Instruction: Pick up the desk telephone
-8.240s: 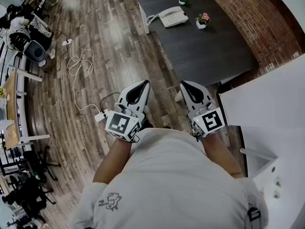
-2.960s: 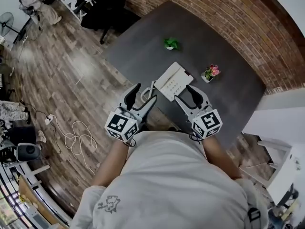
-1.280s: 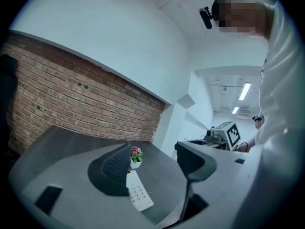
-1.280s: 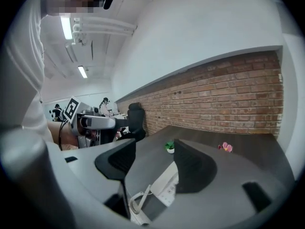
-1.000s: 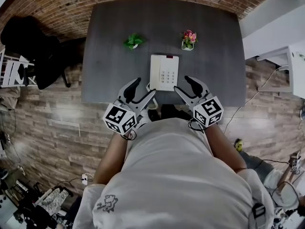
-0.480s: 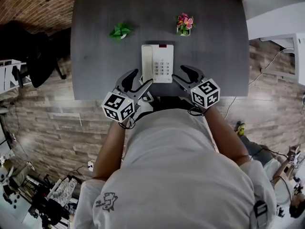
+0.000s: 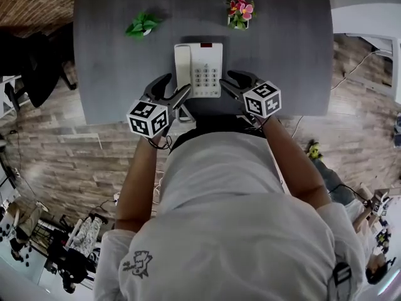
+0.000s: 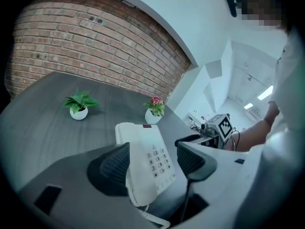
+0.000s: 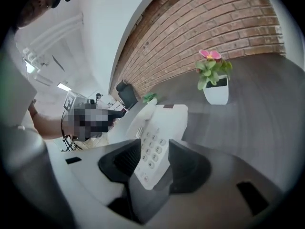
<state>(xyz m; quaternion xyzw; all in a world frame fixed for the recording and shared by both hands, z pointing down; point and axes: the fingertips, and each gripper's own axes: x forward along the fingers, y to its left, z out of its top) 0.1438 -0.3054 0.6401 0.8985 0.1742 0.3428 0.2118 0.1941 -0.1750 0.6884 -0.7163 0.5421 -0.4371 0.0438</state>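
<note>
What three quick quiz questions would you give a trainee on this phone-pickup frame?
1. True or false: the white push-button desk telephone is already lifted off the dark grey table.
2. Multiple choice: in the head view, what stands beyond the telephone and to its right? A) a desk lamp, B) a pink-flowered plant in a white pot, C) a mug.
3. Short answer: how do the left gripper's jaws stand?
Key: 1 false, it lies on the table; 2 B; 3 apart, not pressing the telephone.
</note>
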